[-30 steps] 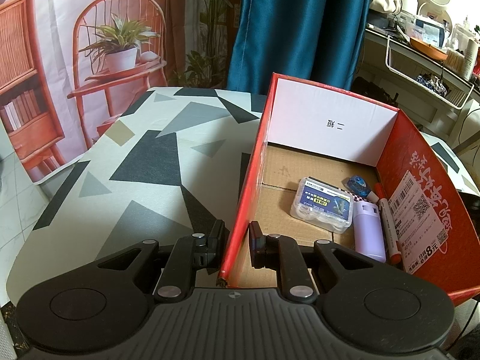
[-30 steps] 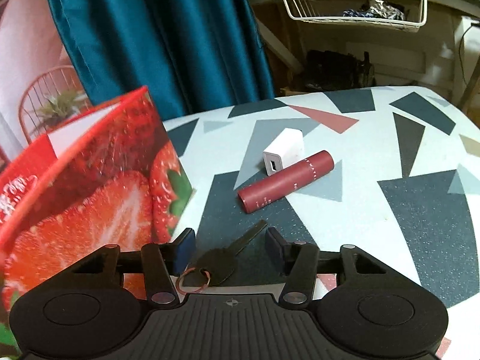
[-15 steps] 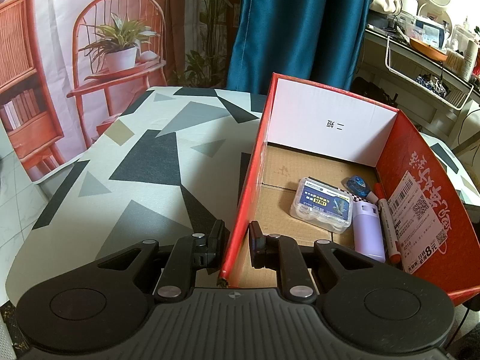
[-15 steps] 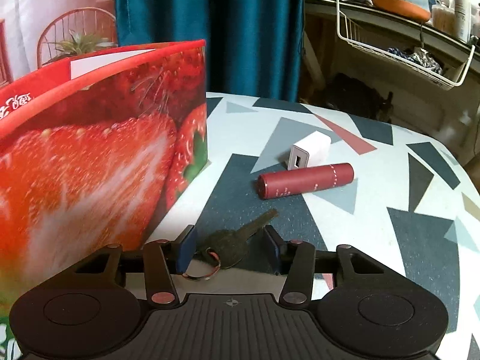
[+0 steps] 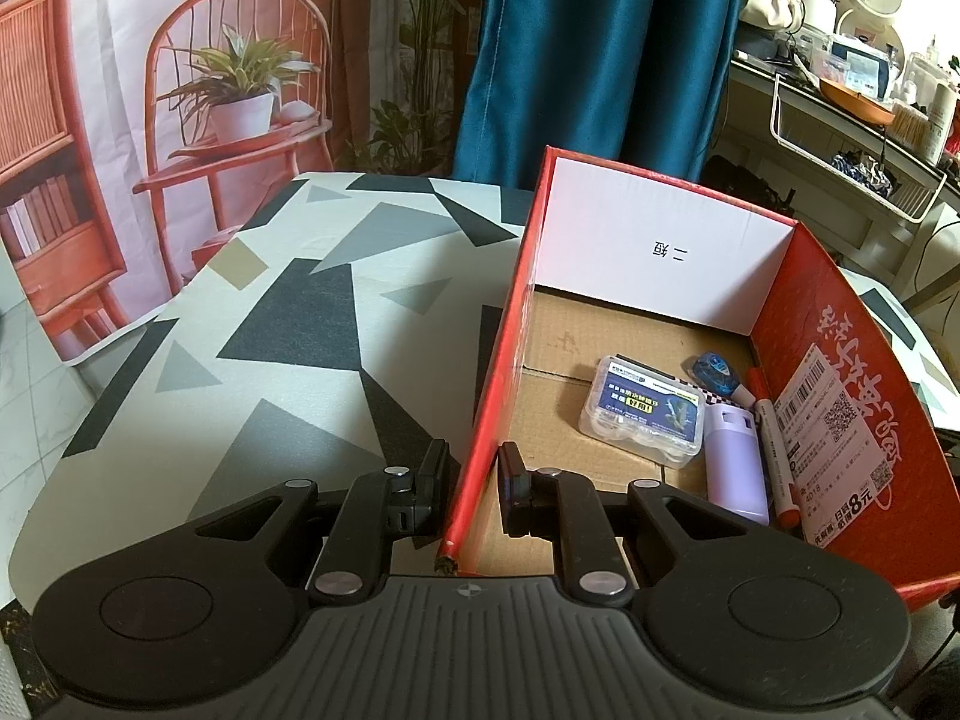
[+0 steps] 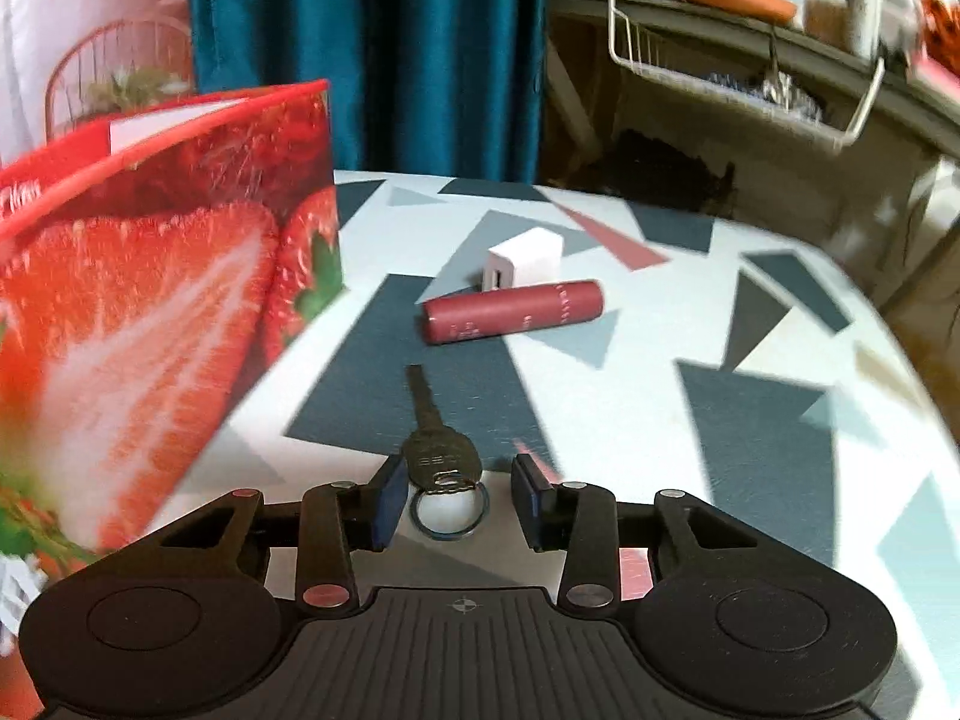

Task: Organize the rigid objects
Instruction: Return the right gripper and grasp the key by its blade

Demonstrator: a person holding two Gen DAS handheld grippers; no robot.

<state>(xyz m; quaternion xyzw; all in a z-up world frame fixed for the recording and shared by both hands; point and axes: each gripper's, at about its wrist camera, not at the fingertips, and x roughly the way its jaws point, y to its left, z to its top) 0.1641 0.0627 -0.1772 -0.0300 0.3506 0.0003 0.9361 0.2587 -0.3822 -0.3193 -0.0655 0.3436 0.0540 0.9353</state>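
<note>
Picking up the key for the box

The right gripper (image 6: 456, 501), jaws just closing but not yet pinching, straddles the key (image 6: 441, 456) on the table (image 6: 750, 420); the left gripper (image 5: 474, 489) pinches the box (image 5: 510, 348) wall. Next: close, lift toward ten o'clock.

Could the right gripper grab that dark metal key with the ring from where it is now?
Probably yes. The dark metal key lies flat on the patterned table between the fingers of the right gripper, whose jaws have been closing around it, with nothing between them and it.

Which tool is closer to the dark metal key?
Right. The right tool, jaws just closing, straddles the dark metal key; the left tool clamps the red cardboard box's wall.
</note>
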